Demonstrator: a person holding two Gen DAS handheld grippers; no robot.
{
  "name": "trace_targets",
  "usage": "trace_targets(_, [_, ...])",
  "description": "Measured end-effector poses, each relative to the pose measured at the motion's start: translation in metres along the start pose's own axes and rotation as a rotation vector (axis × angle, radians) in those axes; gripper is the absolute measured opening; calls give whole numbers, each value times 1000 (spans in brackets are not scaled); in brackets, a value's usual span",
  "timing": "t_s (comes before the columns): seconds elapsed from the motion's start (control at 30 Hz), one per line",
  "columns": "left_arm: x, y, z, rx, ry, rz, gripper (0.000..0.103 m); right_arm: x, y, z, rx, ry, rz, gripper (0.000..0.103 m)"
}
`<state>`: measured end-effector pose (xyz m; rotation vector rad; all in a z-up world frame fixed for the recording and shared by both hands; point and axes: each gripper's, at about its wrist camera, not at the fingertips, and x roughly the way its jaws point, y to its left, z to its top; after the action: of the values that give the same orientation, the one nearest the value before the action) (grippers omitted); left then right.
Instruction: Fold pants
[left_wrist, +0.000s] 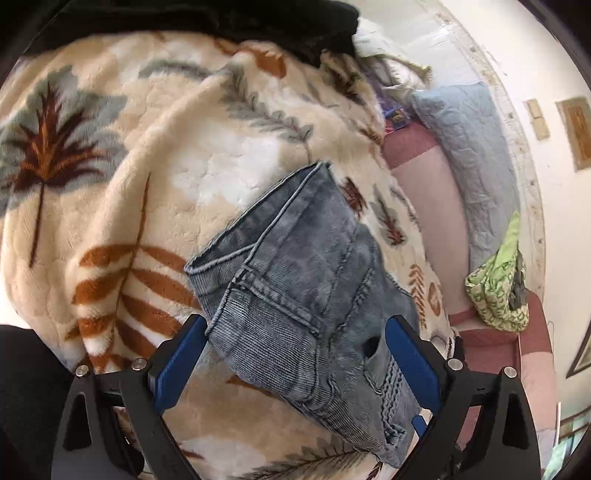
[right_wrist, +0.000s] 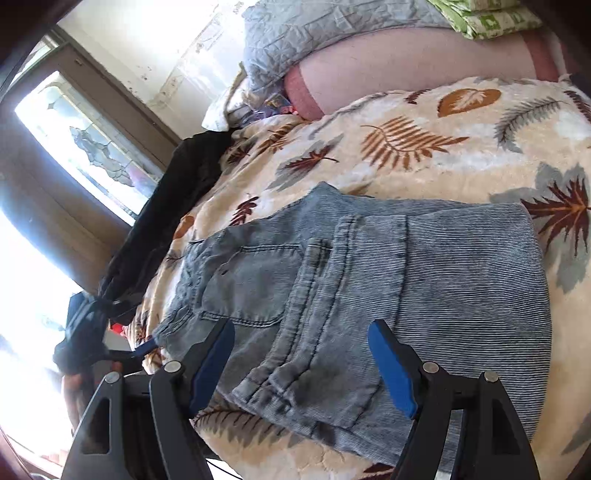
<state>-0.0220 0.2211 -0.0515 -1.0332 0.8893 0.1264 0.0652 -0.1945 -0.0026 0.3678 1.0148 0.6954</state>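
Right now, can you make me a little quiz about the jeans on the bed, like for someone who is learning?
1. True or false: the jeans lie folded on the leaf-patterned blanket.
2. What is the right gripper doing? A) squeezing the jeans, B) open above the jeans, C) holding a pillow.
3. Fill in: the bunched cloth beyond the blanket, past the blue-grey pillow, is coloured ____.

Key:
1. True.
2. B. Its blue pads stand apart with nothing pinched; the left gripper is open too.
3. Green.
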Motion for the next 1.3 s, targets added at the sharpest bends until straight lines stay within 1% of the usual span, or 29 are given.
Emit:
trace_targets(0.07, [2, 5, -2, -28, 10, -3, 97, -2, 3, -1, -5, -8, 10, 78])
trace_targets(0.2, [6, 6, -3, -22, 5, 0, 97, 4, 5, -1, -2, 16, 14, 78])
trace_targets(0.4, [13, 3, 6, -42, -26, -26, 96, 14, 4, -2, 13, 41, -3, 78])
trace_targets(0.43, [13, 5, 7, -48, -29, -30, 92, 14, 6, -1, 12, 41, -3, 78])
trace_targets(0.47, [12, 6, 8, -49, -33, -29, 82, 13, 8, -1, 9, 40, -1, 78])
trace_targets(0.5, [11, 7, 9, -45, -36, -23, 74, 12, 13, 1, 2, 39, 5, 78])
trace_targets(0.57, [11, 9, 11, -11, -36, 7, 37, 13, 23, 4, -8, 53, 28, 78])
trace_targets(0.6, [12, 10, 11, 5, -38, 22, 33, 15, 29, 6, -3, 60, 52, 78])
trace_targets(0.67, [13, 13, 11, 23, -32, 27, 28, 23, 41, 13, 18, 87, 162, 78])
trace_targets(0.73, [11, 11, 10, 46, -39, 36, 26, 37, 46, 23, 80, 112, 255, 78])
trace_targets(0.77, [11, 9, 10, 59, -44, 43, 26, 48, 48, 29, 101, 140, 276, 78])
trace_targets(0.8, [10, 4, 9, 80, -52, 55, 25, 61, 48, 33, 113, 182, 268, 78])
trace_targets(0.83, [8, 0, 8, 95, -61, 62, 25, 80, 45, 36, 140, 242, 225, 78])
trace_targets(0.87, [5, -5, 7, 119, -74, 66, 24, 105, 34, 34, 209, 313, 169, 78])
trace_targets(0.9, [4, -10, 7, 138, -83, 70, 24, 124, 24, 29, 267, 374, 155, 79])
trace_targets(0.93, [1, -16, 6, 165, -93, 75, 23, 133, 18, 28, 290, 384, 158, 79])
trace_targets(1.07, [-4, -35, 1, 253, -132, 118, 23, 123, 20, 32, 296, 380, 168, 80])
trace_targets(1.1, [-3, -38, 0, 269, -137, 143, 23, 124, 19, 31, 304, 380, 176, 80])
trace_targets(1.2, [0, -42, -5, 305, -146, 205, 23, 120, 14, 31, 350, 360, 197, 80])
trace_targets(1.3, [0, -41, -6, 310, -144, 223, 23, 105, 22, 44, 308, 309, 227, 80])
